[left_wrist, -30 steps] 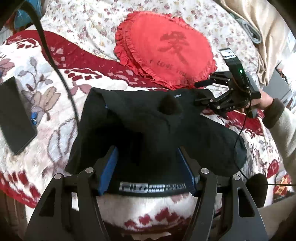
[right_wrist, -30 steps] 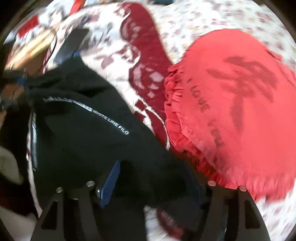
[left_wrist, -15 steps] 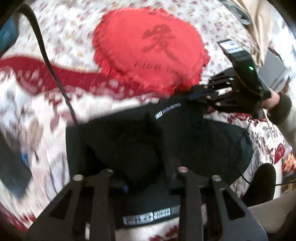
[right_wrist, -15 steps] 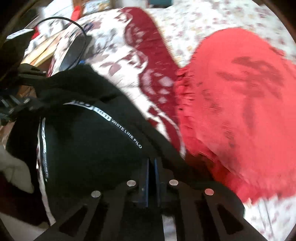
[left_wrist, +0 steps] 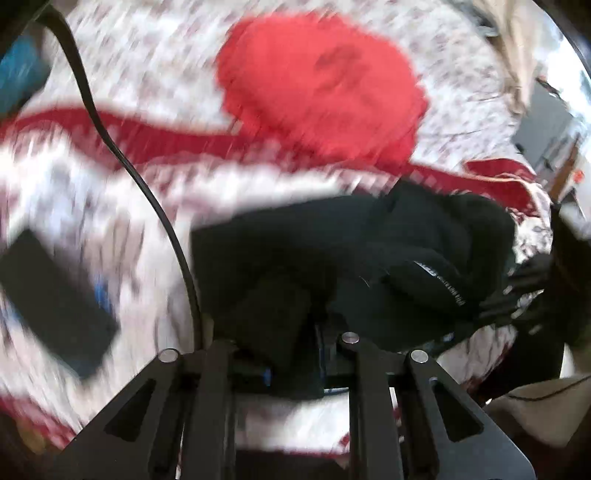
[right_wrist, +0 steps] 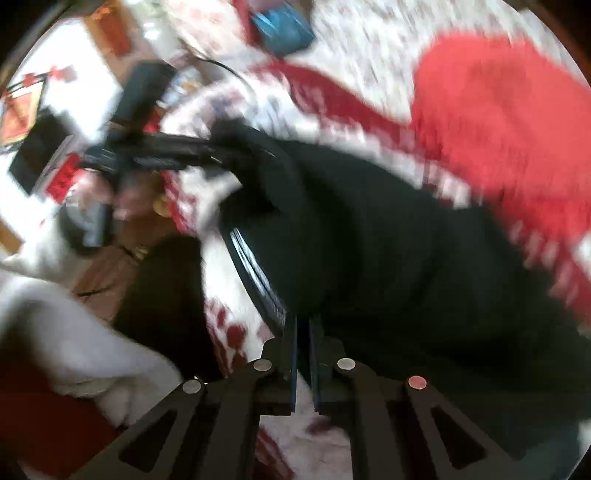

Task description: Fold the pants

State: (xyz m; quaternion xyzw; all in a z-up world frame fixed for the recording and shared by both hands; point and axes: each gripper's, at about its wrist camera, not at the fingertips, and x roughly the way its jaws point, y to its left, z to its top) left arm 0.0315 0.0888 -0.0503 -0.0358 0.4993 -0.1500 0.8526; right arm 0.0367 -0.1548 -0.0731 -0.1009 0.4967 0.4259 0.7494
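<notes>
The black pants (left_wrist: pixel 295 236) lie bunched on a floral bedspread (left_wrist: pixel 110 192). My left gripper (left_wrist: pixel 295 325) is shut on a thick fold of their black cloth at the near edge. In the right wrist view, the pants (right_wrist: pixel 388 240) spread from the centre to the right, with a white-lettered band along their left edge. My right gripper (right_wrist: pixel 303 325) is shut on that edge, its jaws nearly touching. The left gripper (right_wrist: pixel 218 147) shows at the upper left holding the far corner. The right gripper (left_wrist: pixel 517 291) appears at the pants' right end. Both views are motion-blurred.
A red heart-shaped cushion (left_wrist: pixel 317 85) lies on the bed just beyond the pants. A dark phone (left_wrist: pixel 48 302) rests on the bedspread to the left, and a black cable (left_wrist: pixel 147 192) hangs across it. A blue object (right_wrist: pixel 284 26) sits at the bed's far side.
Both grippers went from open to shut on the pants. The right gripper swung from beside the cushion down to the pants' right end, dragging the cloth and bunching it.
</notes>
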